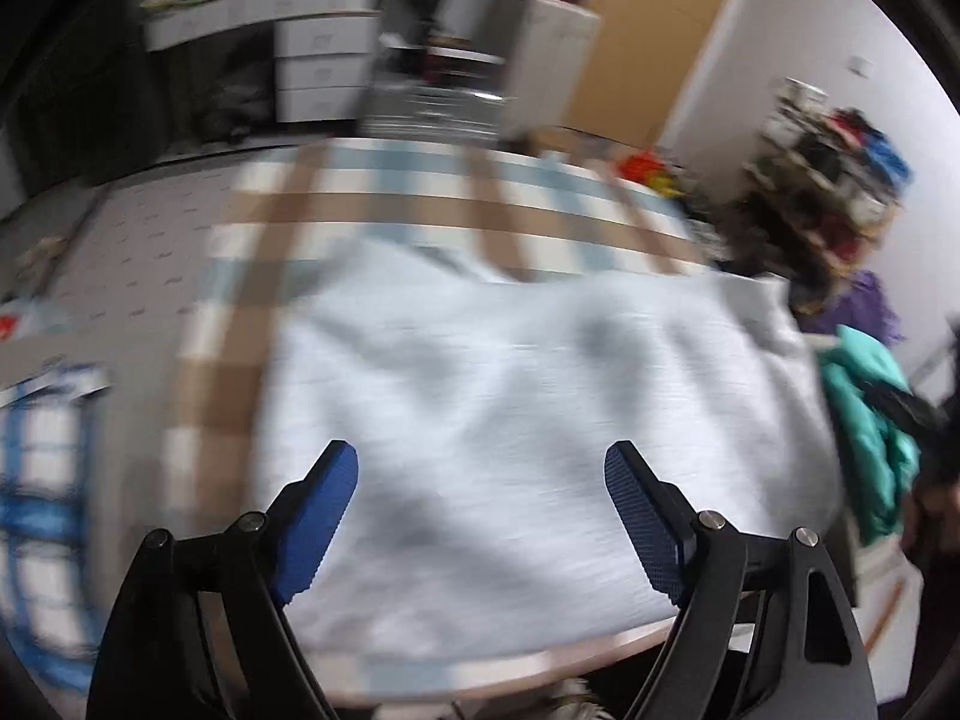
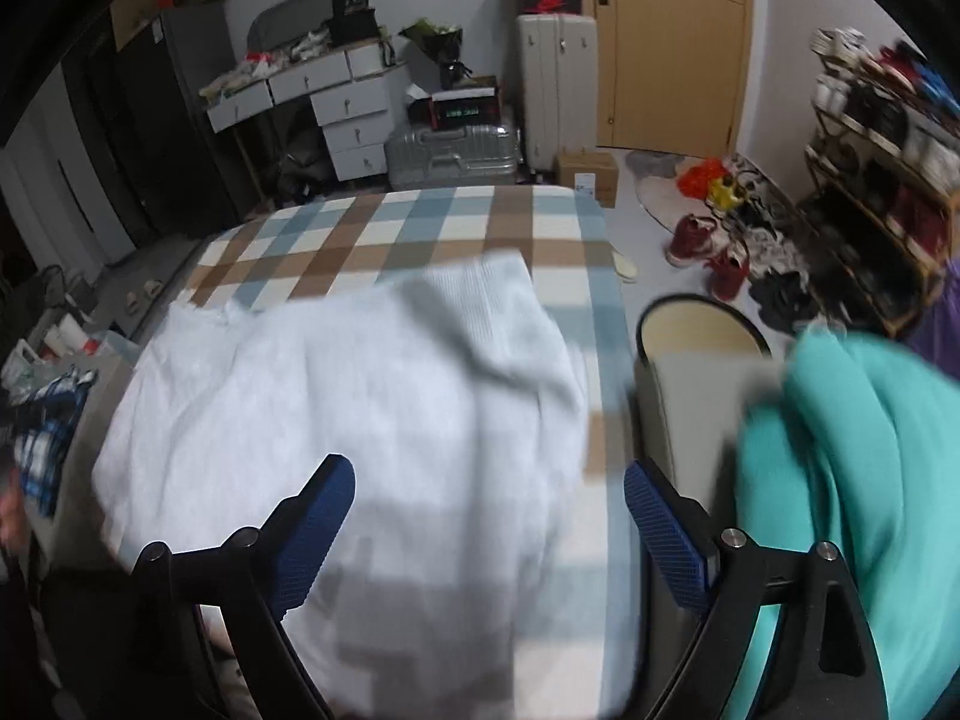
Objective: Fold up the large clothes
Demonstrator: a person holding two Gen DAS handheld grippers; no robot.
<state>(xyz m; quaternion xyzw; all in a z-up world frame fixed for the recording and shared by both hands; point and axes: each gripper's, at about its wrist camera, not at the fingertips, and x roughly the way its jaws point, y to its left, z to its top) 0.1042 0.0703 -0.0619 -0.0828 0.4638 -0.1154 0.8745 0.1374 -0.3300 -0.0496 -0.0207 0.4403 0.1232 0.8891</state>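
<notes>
White sweater (image 2: 336, 396) lies roughly folded on the checked desk (image 2: 420, 222); both the left tool (image 1: 480, 483) and right tool (image 2: 489, 495) gape empty. Teal garment (image 2: 840, 450) looks unfolded, probably next.

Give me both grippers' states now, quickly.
Left gripper: open, nothing between its fingers, above the white garment.
Right gripper: open, holding nothing, above the same garment.

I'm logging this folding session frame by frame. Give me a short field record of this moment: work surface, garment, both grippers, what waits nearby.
surface: checked tablecloth in blue, brown and white
garment: white garment lying on the cloth, bunched, wrinkled
left gripper: open, nothing between the pads, above the garment
right gripper: open, empty
nearby: teal garment to the right of the table
image quality: left wrist view blurred
</notes>
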